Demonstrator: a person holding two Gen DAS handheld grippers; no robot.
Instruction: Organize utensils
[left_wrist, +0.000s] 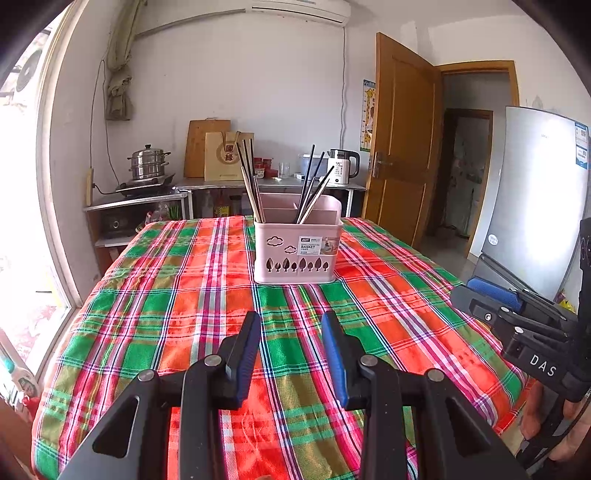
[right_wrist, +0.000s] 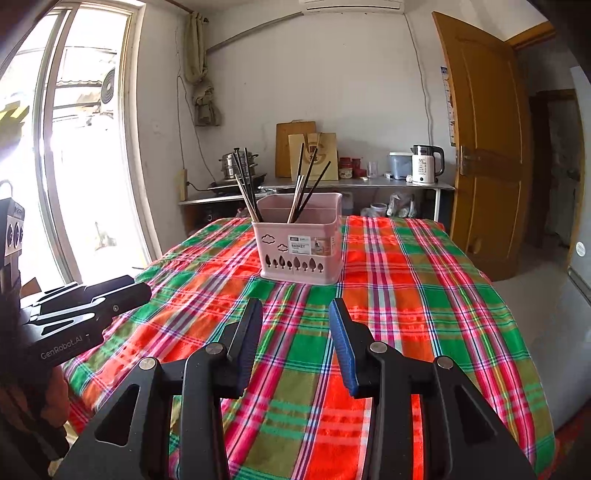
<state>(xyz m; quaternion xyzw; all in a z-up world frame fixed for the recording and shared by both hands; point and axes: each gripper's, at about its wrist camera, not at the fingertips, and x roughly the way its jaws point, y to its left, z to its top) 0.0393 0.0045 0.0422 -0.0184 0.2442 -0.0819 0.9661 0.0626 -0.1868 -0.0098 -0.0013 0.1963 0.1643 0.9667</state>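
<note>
A pink basket of upright dark and pale chopsticks stands mid-tabletop, well ahead of both the left gripper and right gripper, jaws parted and empty.

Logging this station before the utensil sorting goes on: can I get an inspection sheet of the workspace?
Surface: plaid tablecloth covers the table.
Job's things: pink basket upright, chopsticks leaning in two of its compartments.
Clutter: nothing seen on the cloth besides the basket.
Grippers: left gripper and right gripper both open, empty, above the cloth short of the basket.
Cables: cord down the back wall.
Surroundings: steamer pot, kettle, wooden door, fridge.
</note>
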